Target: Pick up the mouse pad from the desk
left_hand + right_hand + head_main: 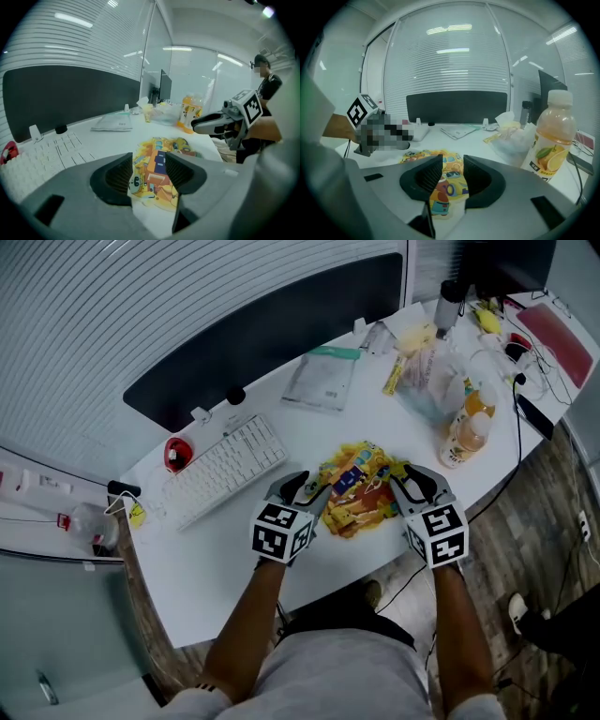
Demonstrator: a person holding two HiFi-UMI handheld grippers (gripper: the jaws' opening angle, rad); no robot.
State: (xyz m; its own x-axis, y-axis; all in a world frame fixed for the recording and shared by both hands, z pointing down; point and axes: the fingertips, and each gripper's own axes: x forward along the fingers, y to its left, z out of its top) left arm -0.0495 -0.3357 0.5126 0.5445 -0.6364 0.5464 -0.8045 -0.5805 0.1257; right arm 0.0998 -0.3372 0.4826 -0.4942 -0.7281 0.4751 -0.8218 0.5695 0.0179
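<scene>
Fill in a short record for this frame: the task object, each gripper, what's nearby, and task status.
Task object: mouse pad, colourful cartoon print, lying on the desk
Left gripper: at the pad's left edge, jaws apart, pads not pressing on it
Right gripper: at the pad's right edge, jaws apart with a narrower gap, pads not pressing on it
Nearby: keyboard and red mouse to the person's left; juice bottle to the right
Status: pad not yet lifted
</scene>
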